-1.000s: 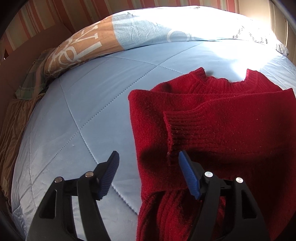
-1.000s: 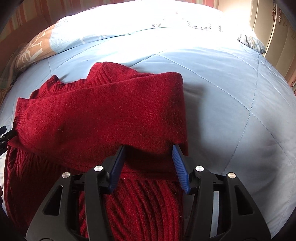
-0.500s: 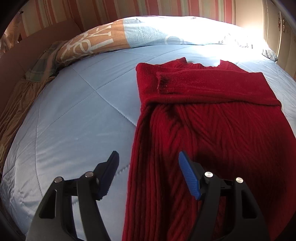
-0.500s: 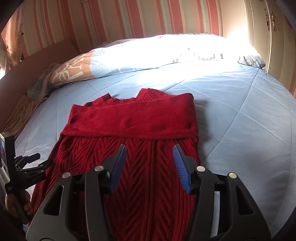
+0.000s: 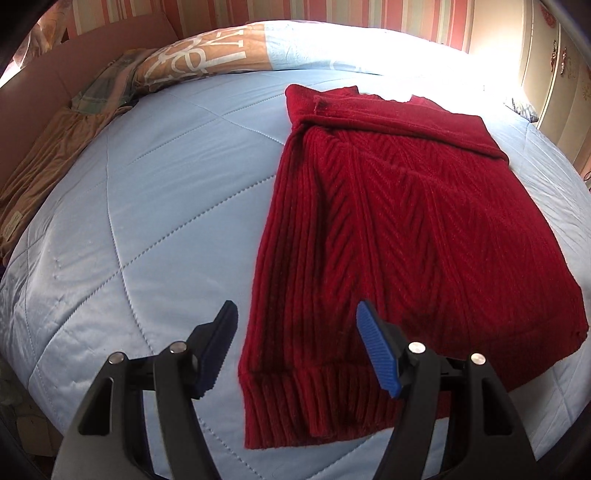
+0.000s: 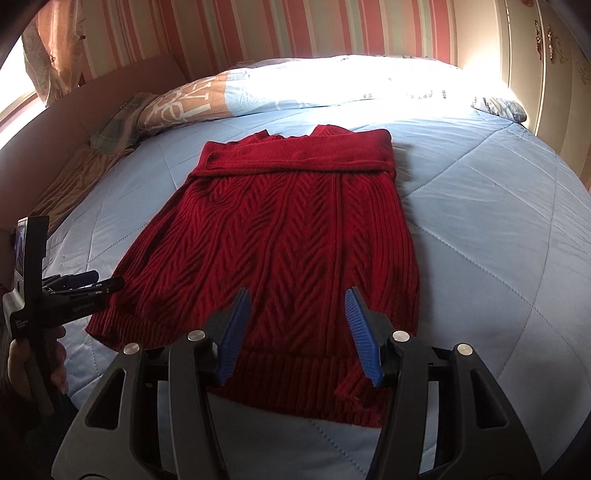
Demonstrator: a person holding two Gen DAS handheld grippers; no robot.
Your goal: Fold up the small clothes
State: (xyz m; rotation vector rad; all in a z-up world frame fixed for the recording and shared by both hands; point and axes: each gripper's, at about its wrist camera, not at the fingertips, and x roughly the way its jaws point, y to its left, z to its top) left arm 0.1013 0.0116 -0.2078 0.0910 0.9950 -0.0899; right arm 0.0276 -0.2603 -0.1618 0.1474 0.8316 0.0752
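Observation:
A red knit sweater (image 5: 399, 229) lies flat on the light blue quilt (image 5: 147, 229), hem toward me, with both sleeves folded across the chest near the collar. It also shows in the right wrist view (image 6: 280, 240). My left gripper (image 5: 297, 347) is open and empty, hovering above the sweater's near left hem corner. My right gripper (image 6: 297, 328) is open and empty above the hem's middle to right part. The left gripper (image 6: 83, 284) also shows at the left edge of the right wrist view, beside the hem's left corner.
A patterned pillow or duvet roll (image 6: 207, 99) lies at the bed's head. Tan and plaid cloth (image 5: 48, 162) is bunched along the bed's left edge. A striped wall (image 6: 295, 29) stands behind, and a cream wardrobe (image 6: 554, 74) at the right.
Both grippers have pulled back from the folded sleeves near the collar toward the hem. They stay open. The sweater's whole body is now in view.

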